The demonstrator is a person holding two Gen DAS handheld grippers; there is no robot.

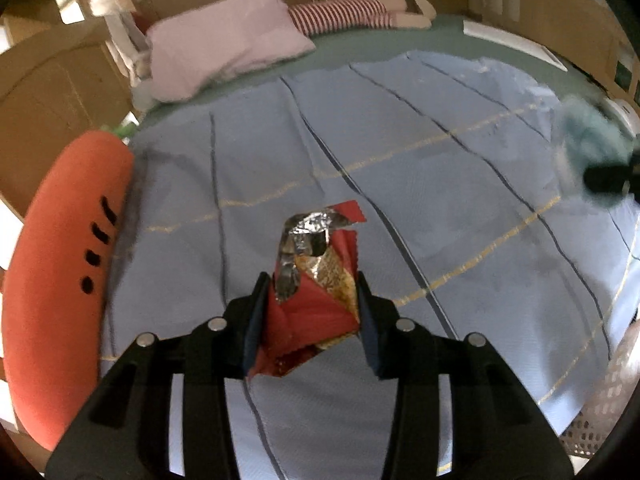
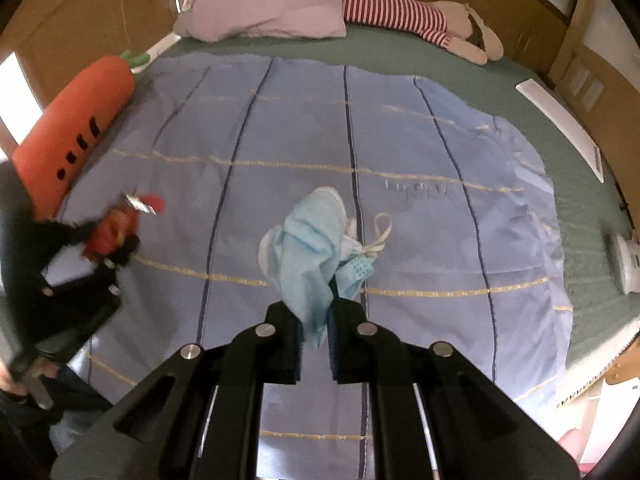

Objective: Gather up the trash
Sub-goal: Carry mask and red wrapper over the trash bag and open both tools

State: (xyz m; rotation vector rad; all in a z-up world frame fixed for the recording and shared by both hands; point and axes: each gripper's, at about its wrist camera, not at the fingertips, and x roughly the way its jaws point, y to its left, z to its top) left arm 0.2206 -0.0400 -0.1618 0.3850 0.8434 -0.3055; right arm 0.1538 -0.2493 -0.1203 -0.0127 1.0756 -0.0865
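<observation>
Fingers of the left gripper (image 1: 312, 308) clamp a red foil wrapper (image 1: 316, 280) between them; right gripper (image 2: 314, 332) pinches a blue face mask (image 2: 316, 248), jaws nearly closed, above the blue blanket (image 2: 440, 240)

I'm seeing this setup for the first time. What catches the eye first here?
The left tongs grip a crumpled red snack wrapper above a blue bedspread. The right tongs pinch a pale blue face mask. A big carrot cushion lies along the bed's left edge.
</observation>
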